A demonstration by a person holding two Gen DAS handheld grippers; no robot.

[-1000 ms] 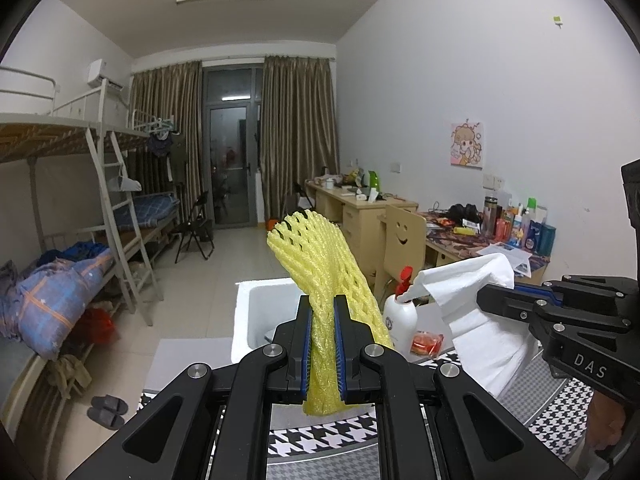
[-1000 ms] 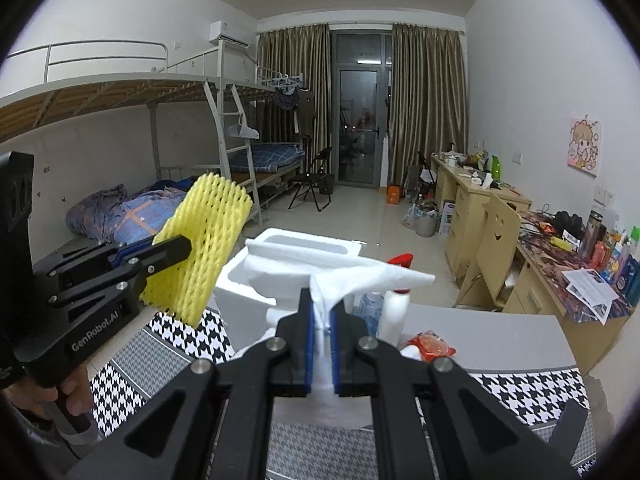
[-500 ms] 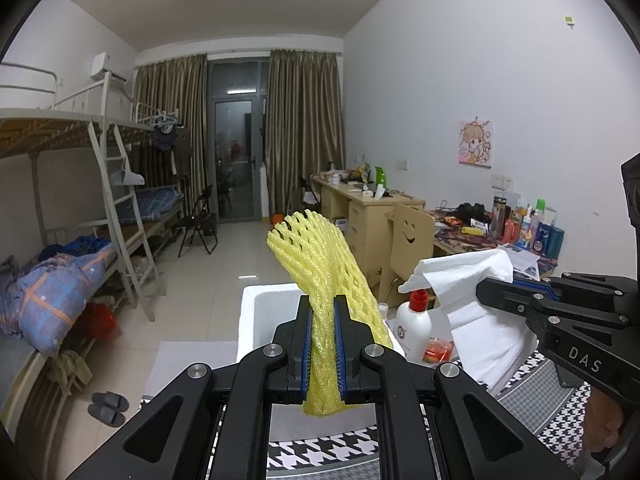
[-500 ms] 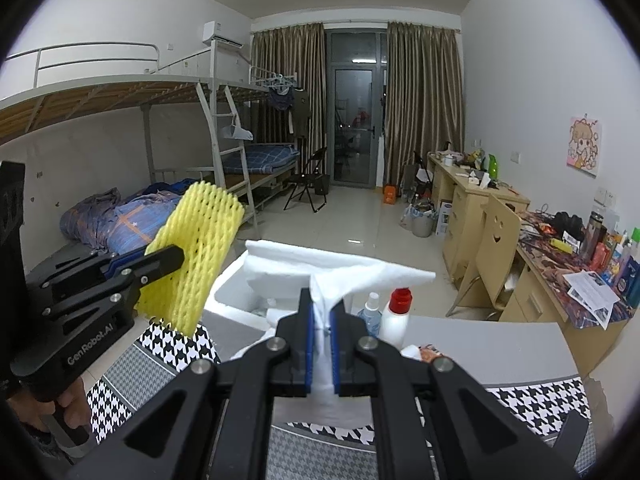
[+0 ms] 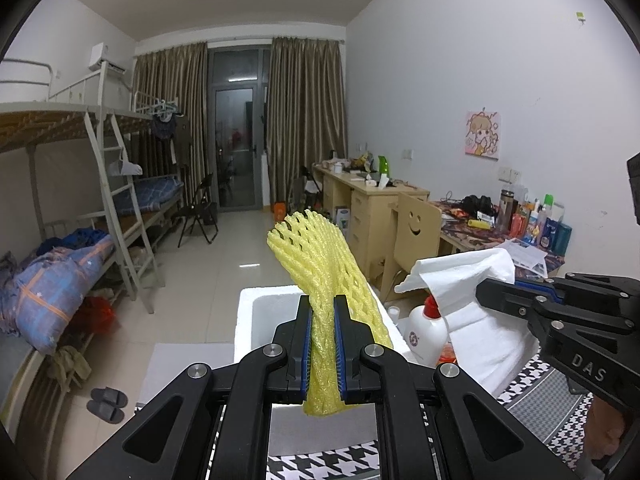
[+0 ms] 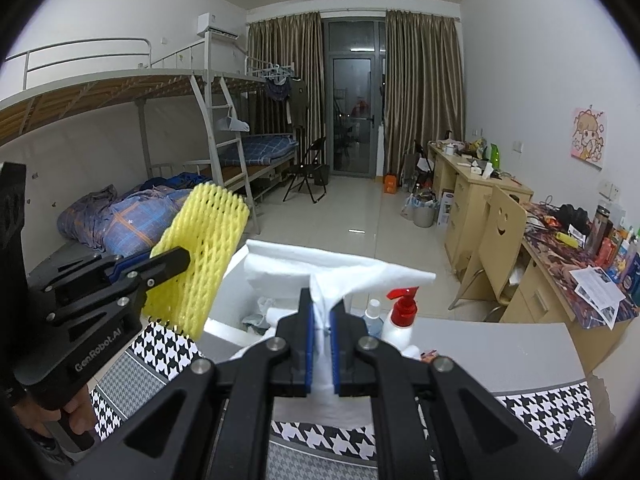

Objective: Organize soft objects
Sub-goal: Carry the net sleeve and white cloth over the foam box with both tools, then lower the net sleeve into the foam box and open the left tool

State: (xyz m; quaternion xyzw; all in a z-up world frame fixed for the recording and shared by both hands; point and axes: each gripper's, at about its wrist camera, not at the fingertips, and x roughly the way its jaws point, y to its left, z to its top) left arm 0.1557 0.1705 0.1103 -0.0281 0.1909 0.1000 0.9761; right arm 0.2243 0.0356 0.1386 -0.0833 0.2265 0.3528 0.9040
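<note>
My left gripper (image 5: 323, 344) is shut on a yellow foam net sleeve (image 5: 320, 264), which stands up out of the jaws. In the right wrist view the same yellow foam net sleeve (image 6: 204, 256) hangs at the left, clamped in the left gripper (image 6: 176, 260). My right gripper (image 6: 321, 344) is shut on a white cloth (image 6: 340, 276) that drapes over the jaws. From the left wrist view the white cloth (image 5: 472, 308) and the right gripper (image 5: 496, 292) sit at the right. A white foam box (image 5: 260, 316) stands open just beyond both grippers, with crumpled soft items inside the white foam box (image 6: 236, 308).
A white bottle with a red pump (image 6: 400, 316) and a small clear bottle (image 6: 373, 316) stand right of the box on a table with a houndstooth mat (image 6: 160, 352). A wooden chair (image 6: 496, 240) and cluttered desks (image 6: 560, 256) line the right wall; bunk beds (image 6: 160, 184) line the left.
Both grippers have moved forward toward the foam box, still holding the net sleeve and the cloth. The box and bottles look nearer and lower in view.
</note>
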